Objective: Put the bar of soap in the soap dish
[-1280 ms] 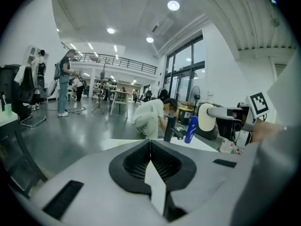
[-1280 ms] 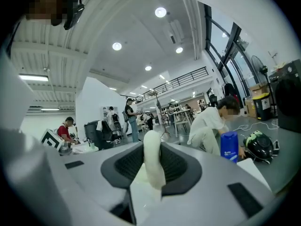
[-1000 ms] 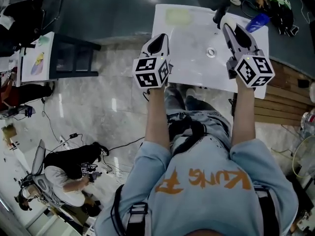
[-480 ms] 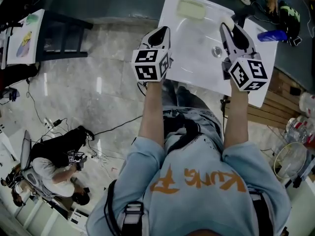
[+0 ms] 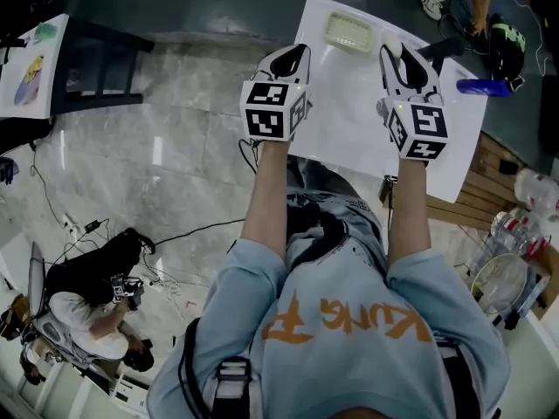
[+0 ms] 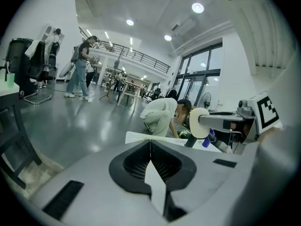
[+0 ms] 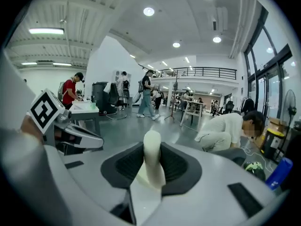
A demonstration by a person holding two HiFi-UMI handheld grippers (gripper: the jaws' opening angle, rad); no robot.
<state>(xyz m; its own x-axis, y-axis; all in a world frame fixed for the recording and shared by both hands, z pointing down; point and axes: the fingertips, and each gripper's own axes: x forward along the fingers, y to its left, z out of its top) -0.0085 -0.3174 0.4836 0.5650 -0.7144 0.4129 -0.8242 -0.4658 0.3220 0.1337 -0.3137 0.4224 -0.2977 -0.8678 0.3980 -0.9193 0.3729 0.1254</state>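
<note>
The soap dish (image 5: pixel 348 31), a pale ribbed tray, lies at the 12 o'clock edge of the white table (image 5: pixel 349 125). The bar of soap (image 7: pixel 151 166) is apart from the dish. It stands on edge in the right gripper (image 7: pixel 151 147), whose jaws are held partway apart and press on its two flat faces, at about 5 o'clock from the dish. The left gripper (image 6: pixel 150 149) hovers near the table's 9 o'clock edge, jaws brought together on nothing. A blue bottle (image 5: pixel 479 86) lies at 2 o'clock. Each gripper's cube carries black-and-white square markers. The person's light-blue shirt bears orange lettering, upside down here and not surely readable. Pale marbled floor meets dark grey floor, and the hall has ceiling spotlights, a railed mezzanine and tall windows.
</note>
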